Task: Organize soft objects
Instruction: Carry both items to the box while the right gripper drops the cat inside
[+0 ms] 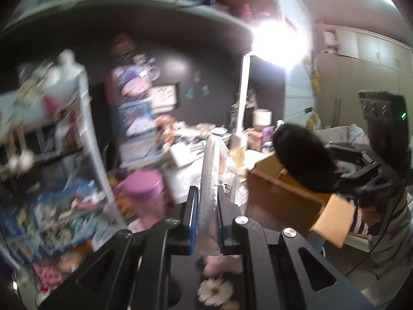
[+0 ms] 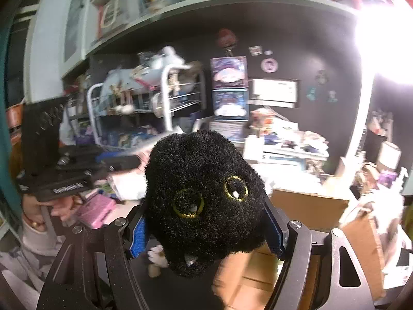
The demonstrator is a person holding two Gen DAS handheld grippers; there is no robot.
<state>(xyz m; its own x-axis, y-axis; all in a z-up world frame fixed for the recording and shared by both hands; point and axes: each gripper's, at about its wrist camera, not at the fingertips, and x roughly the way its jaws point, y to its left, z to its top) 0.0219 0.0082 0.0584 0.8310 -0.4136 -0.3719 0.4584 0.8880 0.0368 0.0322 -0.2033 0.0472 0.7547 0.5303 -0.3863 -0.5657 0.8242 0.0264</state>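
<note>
My right gripper (image 2: pixel 206 232) is shut on a black plush toy (image 2: pixel 204 201) with yellow-ringed eyes; the toy fills the space between the blue-padded fingers. In the left wrist view the same black plush (image 1: pixel 302 157) hangs over an open cardboard box (image 1: pixel 289 193), held by the right gripper (image 1: pixel 361 180). My left gripper (image 1: pixel 207 206) is shut on a silvery padded bag (image 1: pixel 210 170) that stands upright between its fingers. A pink soft item with a white flower (image 1: pixel 215 289) lies under the left gripper. The left gripper (image 2: pixel 85 168) shows at the left of the right wrist view.
A white wire rack (image 1: pixel 85 139) full of toys and packets stands at the left. A pink round tin (image 1: pixel 144 188) sits near its foot. A cluttered desk (image 2: pixel 284 149) with papers runs along the dark wall. A bright lamp (image 1: pixel 278 41) glares at the upper right.
</note>
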